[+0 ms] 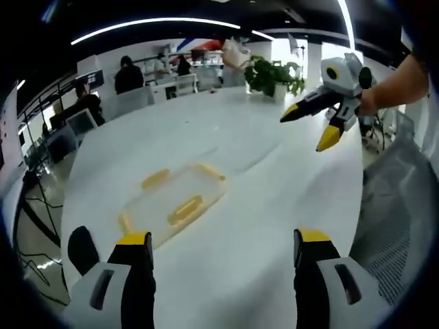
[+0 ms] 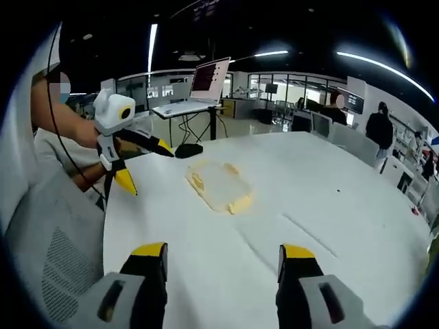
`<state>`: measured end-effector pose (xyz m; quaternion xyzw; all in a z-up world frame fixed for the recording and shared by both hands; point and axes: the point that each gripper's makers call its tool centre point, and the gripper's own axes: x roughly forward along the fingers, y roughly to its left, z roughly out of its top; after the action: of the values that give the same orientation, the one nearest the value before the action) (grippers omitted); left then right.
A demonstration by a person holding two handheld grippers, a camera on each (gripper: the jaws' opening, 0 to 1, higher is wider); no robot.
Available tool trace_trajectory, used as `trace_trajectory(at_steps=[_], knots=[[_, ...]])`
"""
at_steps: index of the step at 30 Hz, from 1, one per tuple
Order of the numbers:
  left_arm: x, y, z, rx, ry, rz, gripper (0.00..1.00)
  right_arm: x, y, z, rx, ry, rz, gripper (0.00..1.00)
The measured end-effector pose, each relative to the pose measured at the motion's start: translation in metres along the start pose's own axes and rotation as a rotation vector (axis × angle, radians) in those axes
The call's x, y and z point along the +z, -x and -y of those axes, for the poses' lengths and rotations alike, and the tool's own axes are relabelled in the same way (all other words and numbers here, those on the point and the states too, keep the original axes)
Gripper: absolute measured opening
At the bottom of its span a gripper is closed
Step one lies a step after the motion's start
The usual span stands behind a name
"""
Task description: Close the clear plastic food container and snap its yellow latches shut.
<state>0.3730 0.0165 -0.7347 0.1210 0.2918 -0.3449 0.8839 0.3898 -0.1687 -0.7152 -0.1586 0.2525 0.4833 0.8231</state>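
The clear plastic container (image 1: pixel 175 197) with yellow latches (image 1: pixel 186 209) lies flat on the white table (image 1: pixel 260 205), ahead of and a little left of my left gripper (image 1: pixel 223 240), which is open with nothing between its jaws. My right gripper (image 1: pixel 305 131) hovers open above the table at the upper right of the left gripper view, held by a hand. In the right gripper view the container (image 2: pixel 219 184) lies in the middle distance, beyond my open right gripper (image 2: pixel 223 251). My left gripper (image 2: pixel 149 171) hangs open to the left of it. I cannot tell whether the latches are snapped.
A grey mesh chair (image 1: pixel 398 205) stands at the table's right edge. A potted plant (image 1: pixel 271 75) sits at the far end. A laptop on a stand (image 2: pixel 209 79) and a small black object (image 2: pixel 188 149) lie beyond the container. People sit at desks (image 1: pixel 127 75) behind.
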Motion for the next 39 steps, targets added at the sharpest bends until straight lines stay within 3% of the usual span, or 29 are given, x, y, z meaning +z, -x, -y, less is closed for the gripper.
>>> trace_trajectory(at_steps=[27, 31, 39], knots=[[-0.008, -0.013, -0.031, -0.056, -0.061, -0.051, 0.81, 0.02, -0.032, 0.014, 0.053, 0.027, -0.025, 0.58], [-0.012, -0.014, -0.034, -0.073, -0.115, -0.078, 0.8, 0.022, -0.036, 0.015, 0.07, 0.057, -0.031, 0.59], [-0.014, -0.015, -0.048, -0.077, -0.146, -0.088, 0.78, 0.026, -0.046, 0.018, 0.099, 0.103, -0.049, 0.58]])
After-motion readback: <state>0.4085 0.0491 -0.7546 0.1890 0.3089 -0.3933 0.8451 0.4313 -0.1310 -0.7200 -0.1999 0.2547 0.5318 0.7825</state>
